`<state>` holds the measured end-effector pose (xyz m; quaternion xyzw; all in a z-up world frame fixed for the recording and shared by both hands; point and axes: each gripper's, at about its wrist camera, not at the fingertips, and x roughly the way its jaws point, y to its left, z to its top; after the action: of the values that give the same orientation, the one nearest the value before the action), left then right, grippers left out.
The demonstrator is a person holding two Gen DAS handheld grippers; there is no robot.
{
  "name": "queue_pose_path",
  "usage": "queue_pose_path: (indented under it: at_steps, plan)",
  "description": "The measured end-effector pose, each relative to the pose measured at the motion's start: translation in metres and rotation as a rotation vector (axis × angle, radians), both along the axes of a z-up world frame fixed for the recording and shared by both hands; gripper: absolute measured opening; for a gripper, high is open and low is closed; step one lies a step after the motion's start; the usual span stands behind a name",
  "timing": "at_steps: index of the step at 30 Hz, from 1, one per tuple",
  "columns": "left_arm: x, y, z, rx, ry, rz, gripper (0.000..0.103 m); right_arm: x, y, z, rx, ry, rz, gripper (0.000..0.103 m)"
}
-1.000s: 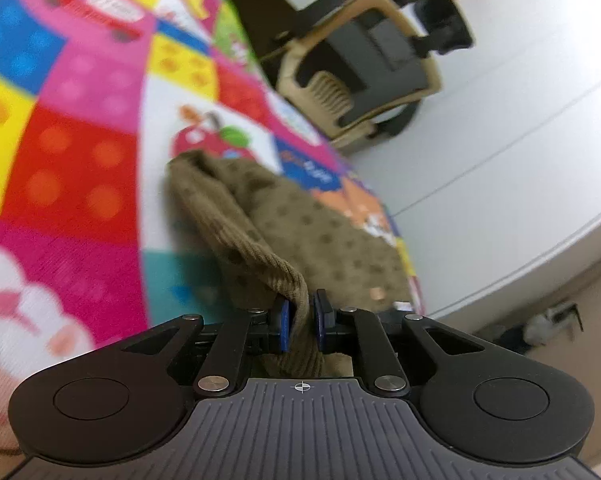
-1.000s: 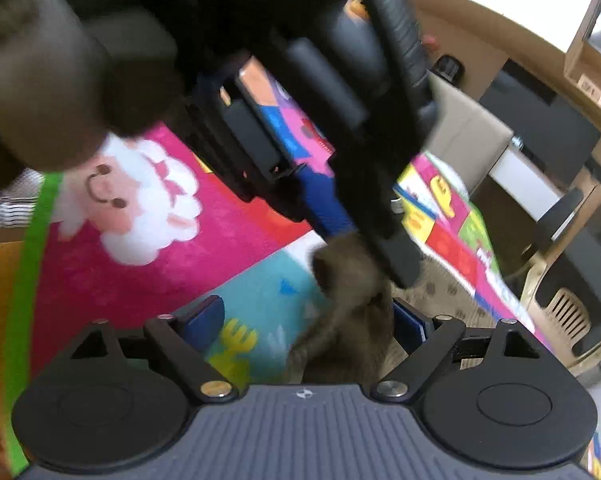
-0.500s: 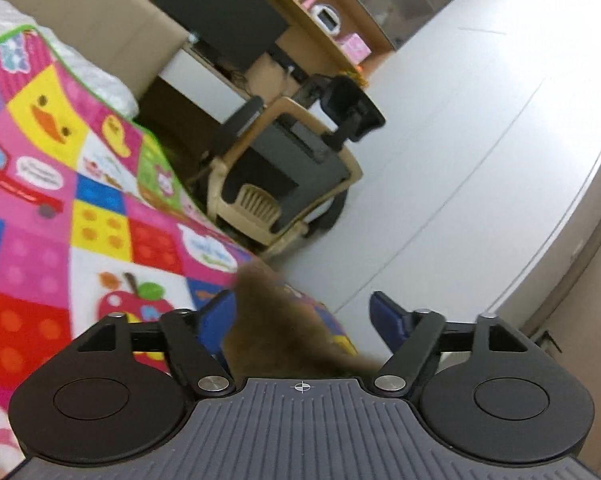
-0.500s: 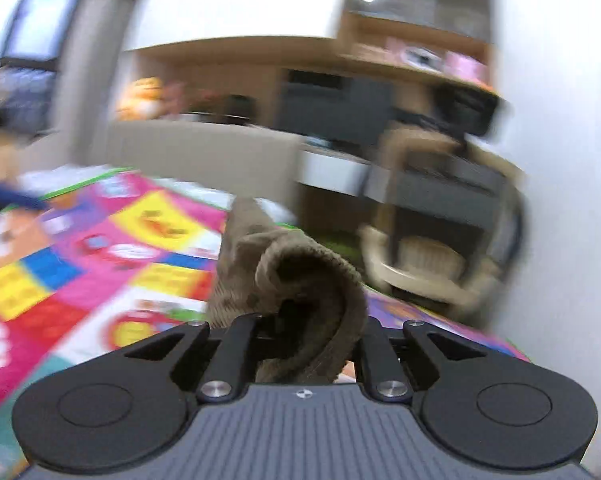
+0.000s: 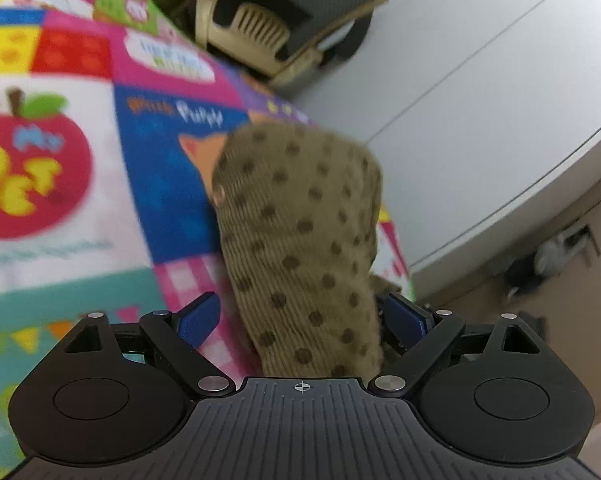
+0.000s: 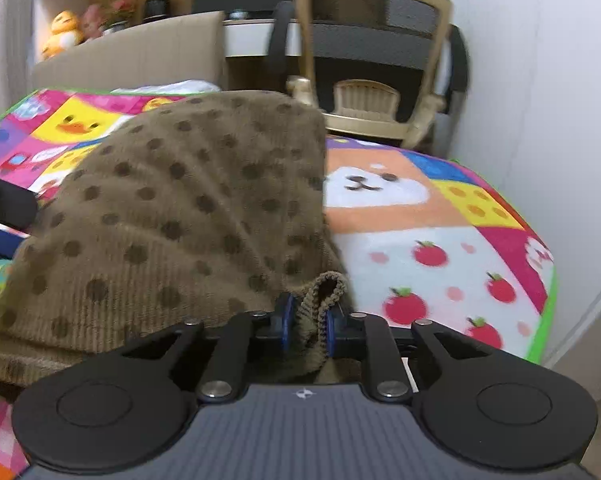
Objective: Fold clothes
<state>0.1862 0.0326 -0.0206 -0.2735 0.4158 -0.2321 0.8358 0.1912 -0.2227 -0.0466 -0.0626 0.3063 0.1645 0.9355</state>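
Between my left gripper's [image 5: 300, 318] now-spread jaws lies the cloth [image 5: 300, 240], released; right gripper [image 6: 306, 322] at 3 o'clock clamps its hem, mid-fold.

Left tongs [image 5: 300, 318] and right tongs [image 6: 306, 326]: matte black linkage arms with silver screws, blue pads, round black discs, a ribbed grey housing (small crosshair mark at centre).

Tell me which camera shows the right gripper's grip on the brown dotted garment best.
The right wrist view: the right gripper is shut on a ribbed edge of the brown dotted garment. The left wrist view shows only a fold of the garment between the open left gripper, not that grip.
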Motion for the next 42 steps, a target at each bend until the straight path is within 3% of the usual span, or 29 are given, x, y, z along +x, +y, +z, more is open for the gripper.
queue_pose_path:
  at_steps: [2, 8, 12, 17, 21, 25, 28, 31, 33, 38, 41, 42]
  plan:
    - [0.006, -0.006, -0.012, -0.009, 0.024, -0.005, 0.077, 0.001, 0.018, 0.002, 0.02, 0.015, 0.054, 0.009]
    - [0.0, 0.033, -0.009, -0.013, -0.001, 0.069, 0.067, 0.001, 0.097, 0.007, 0.036, 0.019, 0.208, 0.009]
    - [-0.018, 0.077, 0.009, 0.049, -0.067, 0.17, 0.067, -0.001, 0.138, 0.013, 0.011, -0.043, 0.27, 0.006]
    - [-0.036, 0.119, 0.018, 0.124, -0.074, 0.26, 0.069, 0.001, 0.12, 0.024, -0.003, -0.074, 0.221, 0.006]
    - [-0.049, 0.132, 0.046, 0.094, -0.215, 0.258, 0.078, -0.002, 0.091, 0.02, -0.038, -0.048, 0.193, 0.006]
    - [-0.033, 0.109, 0.058, 0.074, -0.292, 0.192, 0.078, -0.009, 0.081, 0.011, -0.049, 0.003, 0.208, 0.006]
    - [-0.007, 0.083, 0.047, 0.094, -0.245, 0.121, 0.074, -0.016, 0.069, 0.016, -0.018, 0.028, 0.245, 0.008]
    - [0.012, 0.072, 0.025, 0.152, -0.174, 0.1, 0.074, -0.019, 0.053, 0.041, 0.067, 0.017, 0.288, 0.024]
    - [0.011, 0.074, 0.019, 0.161, -0.176, 0.083, 0.075, -0.017, 0.043, 0.065, 0.128, -0.034, 0.301, 0.056]
    - [0.008, 0.075, 0.012, 0.177, -0.197, 0.042, 0.079, 0.024, 0.07, 0.107, 0.214, -0.126, 0.334, 0.06]
    - [0.008, 0.07, 0.011, 0.204, -0.21, 0.024, 0.081, 0.065, 0.107, 0.097, 0.253, -0.026, 0.382, 0.06]
    - [0.008, 0.069, 0.011, 0.213, -0.216, 0.018, 0.081, 0.078, 0.122, 0.085, 0.223, 0.012, 0.374, 0.06]
